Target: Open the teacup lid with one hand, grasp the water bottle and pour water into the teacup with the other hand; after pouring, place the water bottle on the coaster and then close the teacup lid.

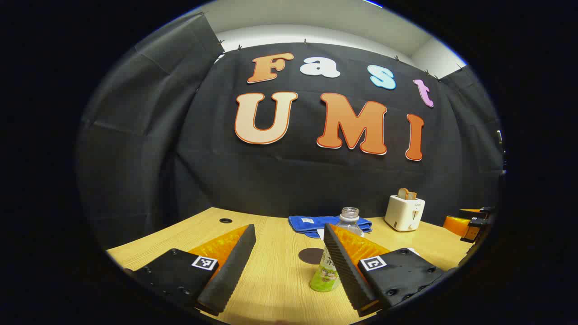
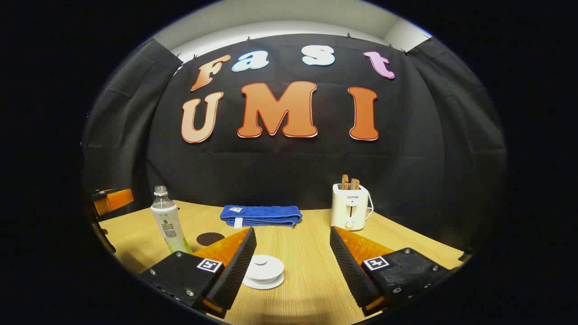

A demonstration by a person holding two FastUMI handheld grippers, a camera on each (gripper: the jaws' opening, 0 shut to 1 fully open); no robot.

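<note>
White teacup (image 2: 263, 271), part hidden, bottle (image 1: 332, 262) half-hidden

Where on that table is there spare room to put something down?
Bare wood lies between the teacup and the toaster, and left of the bottle in the left gripper view. It is crowded around the bottle, coaster and blue towel.

The toaster (image 2: 350, 206) has a short brand word printed on its front, above the slot lever. The water bottle (image 2: 168, 223) carries a label with a square code and small print, too small to read. Each gripper finger bears a black-and-white square marker.
</note>
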